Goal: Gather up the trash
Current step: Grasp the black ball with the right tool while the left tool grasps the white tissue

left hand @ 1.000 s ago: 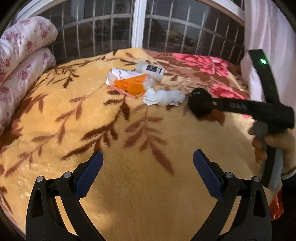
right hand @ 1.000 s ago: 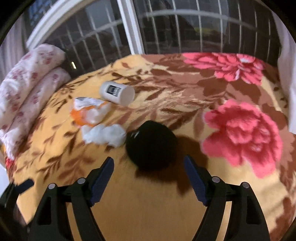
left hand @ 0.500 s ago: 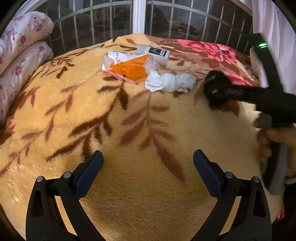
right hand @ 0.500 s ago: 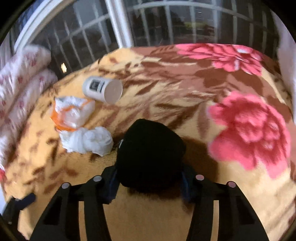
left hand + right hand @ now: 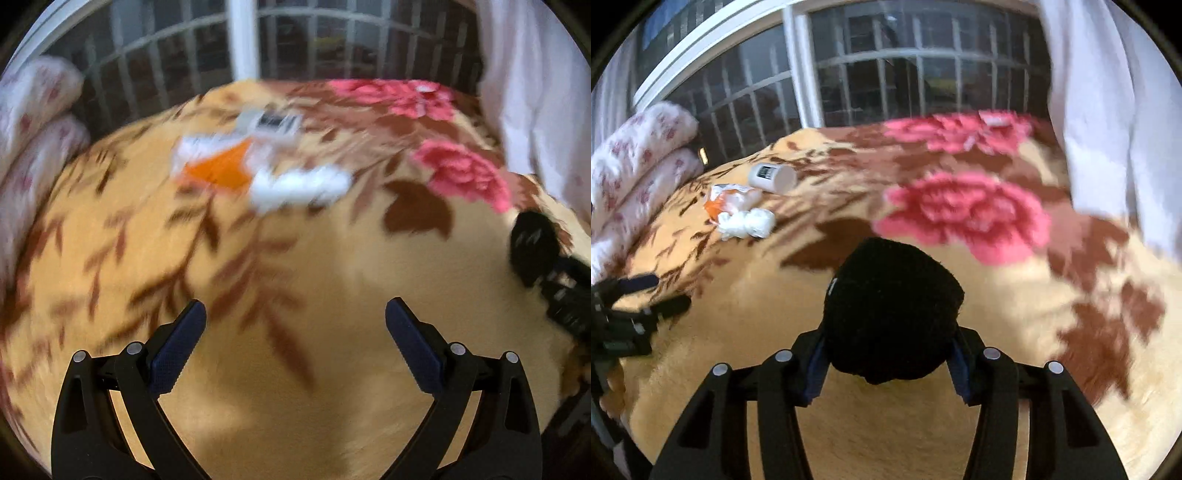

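My right gripper [image 5: 888, 363] is shut on a black fuzzy ball [image 5: 892, 310] and holds it above the floral blanket [image 5: 1015, 332]; the ball also shows at the right edge of the left wrist view [image 5: 532, 247]. My left gripper [image 5: 295, 347] is open and empty over the blanket. Ahead lie a crumpled white tissue [image 5: 299, 186] [image 5: 748, 223], an orange-and-white wrapper [image 5: 218, 168] [image 5: 729, 197] and a white paper cup [image 5: 273, 123] [image 5: 772, 177] on its side. The left wrist view is blurred.
Rolled pink-flowered bedding [image 5: 639, 162] lies at the left. A barred window [image 5: 886, 85] runs behind the bed. A white curtain [image 5: 1115, 129] hangs at the right.
My right gripper closed on the black ball and lifted it back to the right, away from the trash pile. My left gripper swung, blurring its view.
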A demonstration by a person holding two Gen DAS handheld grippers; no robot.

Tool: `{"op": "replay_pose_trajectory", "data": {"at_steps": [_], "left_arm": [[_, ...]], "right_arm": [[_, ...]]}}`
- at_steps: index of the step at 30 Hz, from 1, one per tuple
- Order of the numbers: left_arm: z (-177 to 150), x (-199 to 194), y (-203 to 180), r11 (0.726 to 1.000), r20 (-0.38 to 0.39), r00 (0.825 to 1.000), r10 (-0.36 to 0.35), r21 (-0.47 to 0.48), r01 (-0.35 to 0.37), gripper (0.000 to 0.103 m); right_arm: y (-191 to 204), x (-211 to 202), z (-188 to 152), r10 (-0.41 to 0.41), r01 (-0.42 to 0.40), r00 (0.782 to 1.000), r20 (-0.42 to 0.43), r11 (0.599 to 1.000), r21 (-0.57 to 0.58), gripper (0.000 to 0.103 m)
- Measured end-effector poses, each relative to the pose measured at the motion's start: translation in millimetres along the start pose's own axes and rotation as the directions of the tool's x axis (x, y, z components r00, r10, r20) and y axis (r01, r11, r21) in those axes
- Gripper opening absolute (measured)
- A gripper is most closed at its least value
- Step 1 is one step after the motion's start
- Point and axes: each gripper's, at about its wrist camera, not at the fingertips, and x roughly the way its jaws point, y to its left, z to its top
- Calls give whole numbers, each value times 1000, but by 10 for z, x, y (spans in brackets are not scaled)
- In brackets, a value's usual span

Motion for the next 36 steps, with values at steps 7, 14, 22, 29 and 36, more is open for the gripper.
{"op": "replay_pose_trajectory", "data": {"at_steps": [7,14,22,29,36], "left_arm": [[392,254,-322,904,-30,985,-171,392,168,95],[758,731,-277,849,-113,974,-196,478,226,95],[712,1069,-135,822,-181,971,-159,520,231,93],[620,989,-156,875,-180,972,-151,432,216,49],[575,944,-225,916,-201,977,-70,374,143,63]], "right_arm": [[-136,80,-87,66,-65,998,-6,995,80,54],[-225,93,-117,107,-107,994,3,985,133,55],[-240,118,-117,116,-115,993,-2,983,144,55],[-239,112,-120,111,-110,994,-2,984,141,55],[-237,118,-118,112,-111,994,-3,984,140,55]]}}
